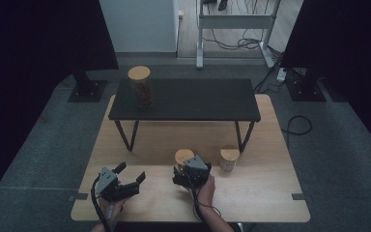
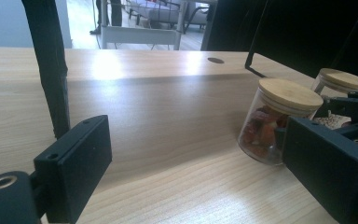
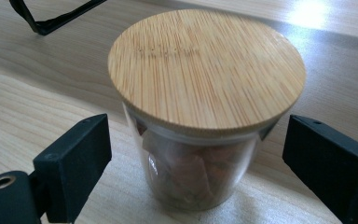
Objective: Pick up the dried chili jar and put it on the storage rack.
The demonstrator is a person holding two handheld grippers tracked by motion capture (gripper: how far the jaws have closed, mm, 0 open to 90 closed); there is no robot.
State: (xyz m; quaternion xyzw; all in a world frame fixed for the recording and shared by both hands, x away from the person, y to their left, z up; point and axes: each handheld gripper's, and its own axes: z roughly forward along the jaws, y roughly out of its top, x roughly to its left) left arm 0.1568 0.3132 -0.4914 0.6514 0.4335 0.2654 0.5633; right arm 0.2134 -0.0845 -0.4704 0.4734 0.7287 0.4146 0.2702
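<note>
On the light wooden table [image 1: 140, 140] a small glass jar [image 3: 191, 172] with a bamboo lid [image 3: 207, 69] and reddish-brown pieces inside stands between the jaws of the right gripper [image 1: 189, 170] — one black jaw on either side of the glass, a gap visible on both, neither pad pressing on it. The jar is upright, near the front middle of the table, just ahead of the person's right hand [image 1: 205, 189]. A second small lidded jar [image 1: 229, 158] stands beside it to the right, apart from it. The left gripper [image 1: 125, 180] rests to the left, jaws wide and holding nothing. Farther back, a taller jar [image 1: 140, 87] stands at the left end of a black shelf [image 1: 198, 99] raised over the table.
</note>
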